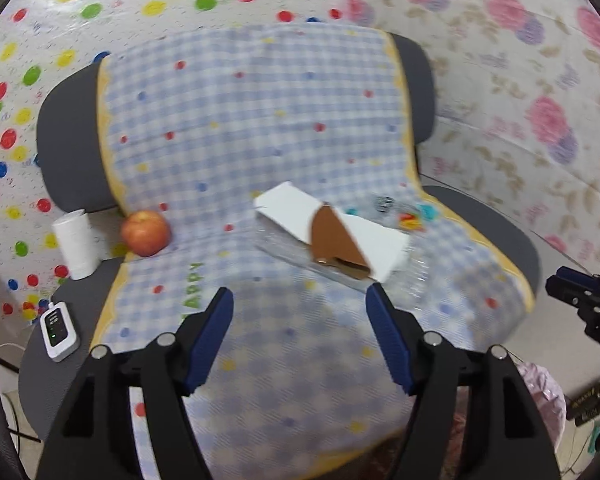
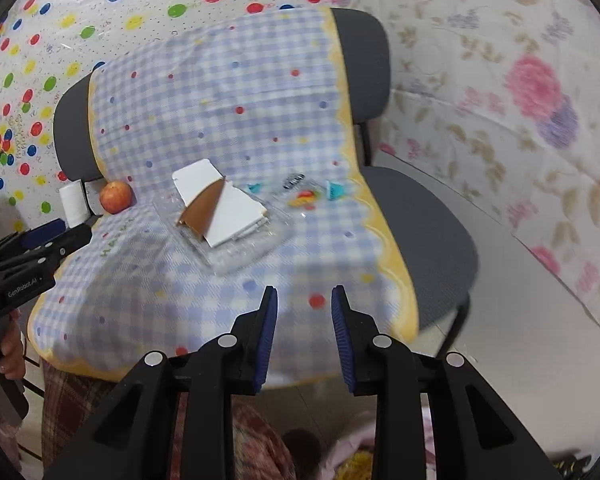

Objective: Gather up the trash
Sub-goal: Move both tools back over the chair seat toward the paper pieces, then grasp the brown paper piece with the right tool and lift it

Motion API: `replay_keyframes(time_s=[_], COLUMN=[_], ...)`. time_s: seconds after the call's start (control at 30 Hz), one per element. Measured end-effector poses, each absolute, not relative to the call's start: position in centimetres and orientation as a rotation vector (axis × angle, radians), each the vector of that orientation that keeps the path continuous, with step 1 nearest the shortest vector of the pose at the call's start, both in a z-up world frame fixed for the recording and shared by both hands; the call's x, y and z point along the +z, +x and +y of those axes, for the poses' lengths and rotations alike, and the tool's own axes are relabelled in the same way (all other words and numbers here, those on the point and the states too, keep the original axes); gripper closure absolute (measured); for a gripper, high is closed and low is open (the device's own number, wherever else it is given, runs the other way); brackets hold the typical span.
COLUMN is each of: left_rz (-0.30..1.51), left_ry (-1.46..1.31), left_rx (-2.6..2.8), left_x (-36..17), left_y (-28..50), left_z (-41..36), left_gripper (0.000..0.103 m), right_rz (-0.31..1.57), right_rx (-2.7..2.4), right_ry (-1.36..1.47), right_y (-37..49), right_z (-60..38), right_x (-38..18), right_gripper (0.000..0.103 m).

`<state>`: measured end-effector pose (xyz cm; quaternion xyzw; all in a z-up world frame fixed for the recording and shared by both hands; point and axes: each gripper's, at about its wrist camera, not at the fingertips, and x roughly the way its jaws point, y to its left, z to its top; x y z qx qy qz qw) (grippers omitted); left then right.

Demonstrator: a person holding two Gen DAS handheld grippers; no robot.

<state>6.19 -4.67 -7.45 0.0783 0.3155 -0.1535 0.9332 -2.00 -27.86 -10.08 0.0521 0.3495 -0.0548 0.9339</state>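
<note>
Both released, the left hand-held gripper (image 1: 300, 304) and right hand-held gripper (image 2: 305, 300) hover above the cloth's (image 2: 148, 304) bare front edge.

You have two grippers in view: the left gripper (image 1: 300, 296) and the right gripper (image 2: 305, 294). Note two grey chairs (image 1: 66, 136) side by side, with one checked cloth (image 1: 260, 112) across both. On the cloth, count one apple (image 1: 145, 233), one white-and-brown cardboard box (image 1: 332, 232), one clear plastic tray (image 2: 236, 256) under it, and a few small wrappers (image 2: 306, 196), number unclear. Beside the apple: one white paper roll (image 1: 77, 243) and one small white device (image 1: 59, 330).
</note>
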Motion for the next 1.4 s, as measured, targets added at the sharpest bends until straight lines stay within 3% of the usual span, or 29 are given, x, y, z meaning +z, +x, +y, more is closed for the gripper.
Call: replay_keyframes(time_s=[0.4, 0.5, 0.83, 1.0, 1.17, 1.4], left_rz=[0.715, 0.717, 0.748, 0.765, 0.76, 0.761], left_ry=[0.135, 0.135, 0.131, 0.115, 0.126, 0.149], left_rx=[-0.21, -0.19, -0.162, -0.175, -0.183, -0.223], left_x=[-11.0, -11.5, -12.5, -12.8, -12.2, -11.4], left_y=[13.7, 15.0, 18.2, 18.2, 18.1, 18.6], left_z=[-1.8, -1.2, 0.4, 0.4, 0.0, -1.7], left_gripper=[0.036, 0.036, 0.036, 0.036, 0.036, 0.033], right_rz=[0.793, 0.805, 0.912, 0.953, 0.895, 0.783], right_rx=[0.036, 0.075, 0.138, 0.149, 0.123, 0.018], right_ry=[0.089, 0.075, 0.045, 0.05, 0.047, -0.001], right_y=[9.5, 12.0, 20.1, 22.5, 22.2, 19.3], right_z=[-24.3, -22.5, -18.1, -17.3, -17.2, -20.1], right_x=[-12.3, -12.7, -15.7, -17.1, -15.5, -11.1], right_gripper=[0.073, 0.065, 0.064, 0.054, 0.083, 0.086])
